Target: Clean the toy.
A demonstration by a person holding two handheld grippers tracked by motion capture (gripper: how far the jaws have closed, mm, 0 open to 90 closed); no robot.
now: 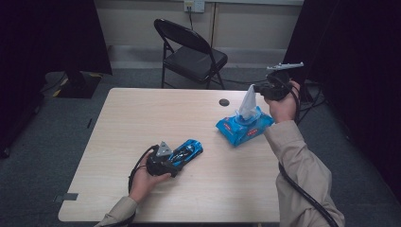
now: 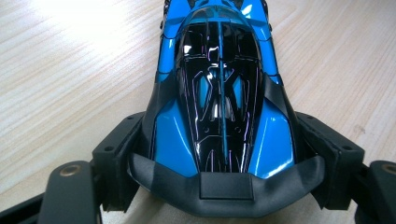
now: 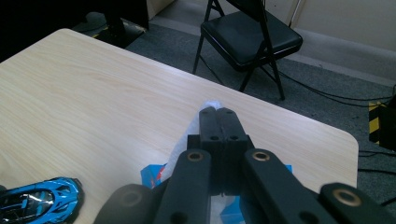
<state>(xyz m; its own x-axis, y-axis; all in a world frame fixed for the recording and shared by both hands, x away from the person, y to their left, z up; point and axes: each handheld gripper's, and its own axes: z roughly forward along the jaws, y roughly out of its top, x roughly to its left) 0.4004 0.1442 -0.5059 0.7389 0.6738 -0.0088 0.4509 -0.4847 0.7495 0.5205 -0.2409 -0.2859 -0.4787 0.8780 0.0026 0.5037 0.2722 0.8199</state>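
Drawing the white wet wipe [image 1: 248, 101] straight up from the blue plastic pack [image 1: 244, 126] below the clamped right tongs [image 1: 257, 90] works best while the left tongs [image 2: 219, 140] pinning the glossy blue toy car [image 2: 219, 88] between them stay put.

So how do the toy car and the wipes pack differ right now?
The toy car is hard and glossy, blue and black; the wipes pack is soft and blue. The left gripper clamps the car; the right gripper pinches a wipe rising from the pack. Both rest on the table.
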